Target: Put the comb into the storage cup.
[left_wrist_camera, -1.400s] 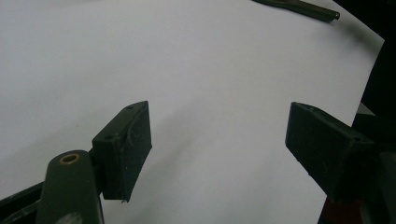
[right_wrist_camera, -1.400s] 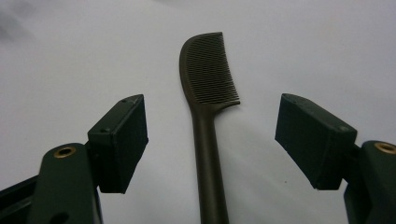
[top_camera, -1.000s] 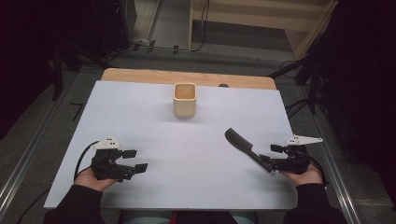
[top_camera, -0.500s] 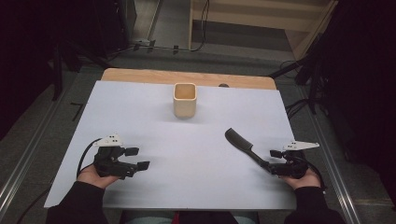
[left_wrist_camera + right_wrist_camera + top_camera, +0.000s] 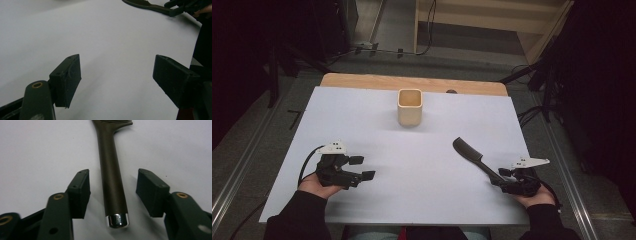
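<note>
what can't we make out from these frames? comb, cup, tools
- Comb head: cut off by the top edge in the right gripper view; only the first teeth show.
- Cup inside: the high view looks in at a slant, so its near wall hides the bottom.
- Right tool pads: they have just been closing round the handle but stand apart from it.
- Left tool: its right pad is partly cut off by the picture edge.
</note>
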`<state>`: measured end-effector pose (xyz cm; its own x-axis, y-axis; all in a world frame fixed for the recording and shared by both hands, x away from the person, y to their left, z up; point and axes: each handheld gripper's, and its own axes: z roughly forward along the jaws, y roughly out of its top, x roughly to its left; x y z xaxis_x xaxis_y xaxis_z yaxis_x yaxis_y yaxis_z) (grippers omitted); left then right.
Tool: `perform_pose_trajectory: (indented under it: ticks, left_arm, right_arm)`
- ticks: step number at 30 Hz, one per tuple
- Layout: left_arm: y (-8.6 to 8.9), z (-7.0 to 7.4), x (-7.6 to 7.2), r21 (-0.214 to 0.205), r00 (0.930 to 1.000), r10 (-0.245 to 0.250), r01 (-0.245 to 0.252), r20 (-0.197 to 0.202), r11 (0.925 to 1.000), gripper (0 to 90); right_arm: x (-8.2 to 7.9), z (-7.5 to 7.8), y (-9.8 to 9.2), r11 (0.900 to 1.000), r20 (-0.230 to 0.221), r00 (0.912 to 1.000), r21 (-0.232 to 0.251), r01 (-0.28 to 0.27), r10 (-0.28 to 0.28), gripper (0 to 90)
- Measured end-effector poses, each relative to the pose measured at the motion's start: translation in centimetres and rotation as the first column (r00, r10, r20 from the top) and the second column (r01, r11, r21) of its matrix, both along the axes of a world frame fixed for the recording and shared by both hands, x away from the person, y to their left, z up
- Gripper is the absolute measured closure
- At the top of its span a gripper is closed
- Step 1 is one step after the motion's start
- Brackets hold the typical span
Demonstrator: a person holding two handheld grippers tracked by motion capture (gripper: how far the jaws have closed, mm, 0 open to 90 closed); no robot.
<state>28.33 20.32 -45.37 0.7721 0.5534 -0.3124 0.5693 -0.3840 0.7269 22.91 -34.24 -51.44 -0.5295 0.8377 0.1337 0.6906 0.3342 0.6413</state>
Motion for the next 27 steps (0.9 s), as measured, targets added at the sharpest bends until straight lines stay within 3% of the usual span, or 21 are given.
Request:
perform_pose_trajectory:
  ticks: [9,27]
  left_arm:
    - [-0.13,-0.01,0.1,0.005,1.0,-0.008,0.008,0.0,1.0,23.2]
    - [-0.22,-0.06,0.08,0.004,1.0,-0.01,0.01,-0.002,0.9999,23.2]
  right_arm:
    - [-0.28,-0.16,-0.11,0.9999,0.02,0.9997,-0.006,0.014,-0.013,66.1]
    - [0.27,0.12,-0.52,0.9997,-0.02,0.9997,0.02,-0.015,0.015,70.1]
